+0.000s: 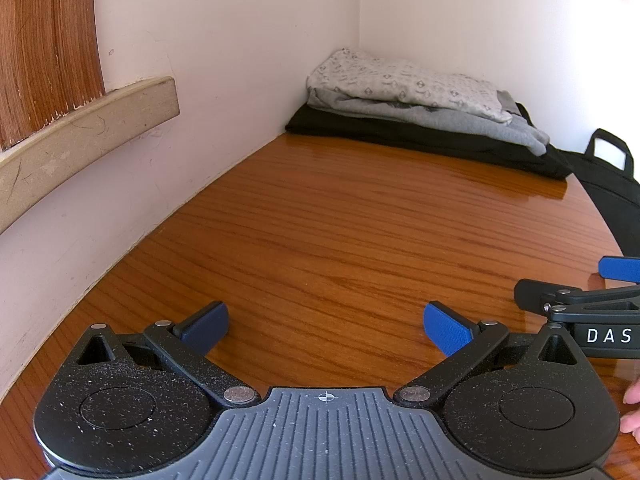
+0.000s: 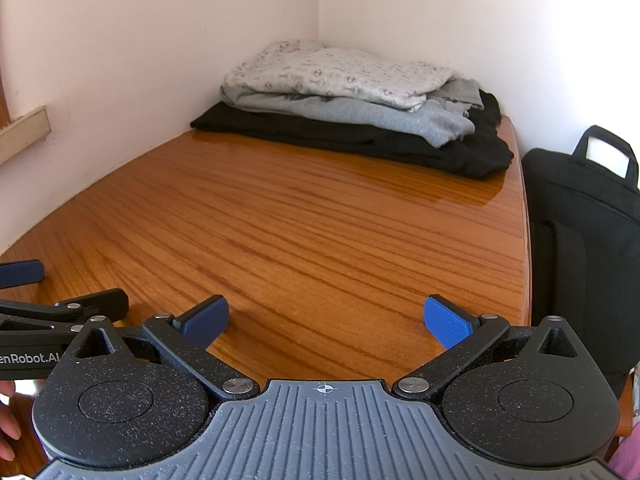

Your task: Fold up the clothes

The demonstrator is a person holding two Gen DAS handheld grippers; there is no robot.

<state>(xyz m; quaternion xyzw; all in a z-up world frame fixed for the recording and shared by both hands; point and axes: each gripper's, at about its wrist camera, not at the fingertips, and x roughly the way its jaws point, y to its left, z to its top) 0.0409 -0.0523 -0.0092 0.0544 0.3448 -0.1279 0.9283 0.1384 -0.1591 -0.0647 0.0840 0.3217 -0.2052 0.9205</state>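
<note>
A stack of folded clothes lies in the far corner of the wooden table (image 1: pixel 340 232) (image 2: pixel 304 224): a patterned pale grey garment (image 1: pixel 404 80) (image 2: pixel 340 72) on top, a plain grey one (image 1: pixel 460 120) (image 2: pixel 360 114) under it, a black one (image 1: pixel 420 136) (image 2: pixel 360 140) at the bottom. My left gripper (image 1: pixel 326 326) is open and empty, low over the near table. My right gripper (image 2: pixel 327 322) is open and empty beside it. Each shows at the other view's edge: the right gripper (image 1: pixel 580 300) and the left gripper (image 2: pixel 52 292).
White walls (image 1: pixel 240 60) close the table's left and far sides. A wooden ledge (image 1: pixel 88 128) juts from the left wall. A black bag (image 2: pixel 584 232) (image 1: pixel 612 184) stands off the table's right edge (image 2: pixel 526 240).
</note>
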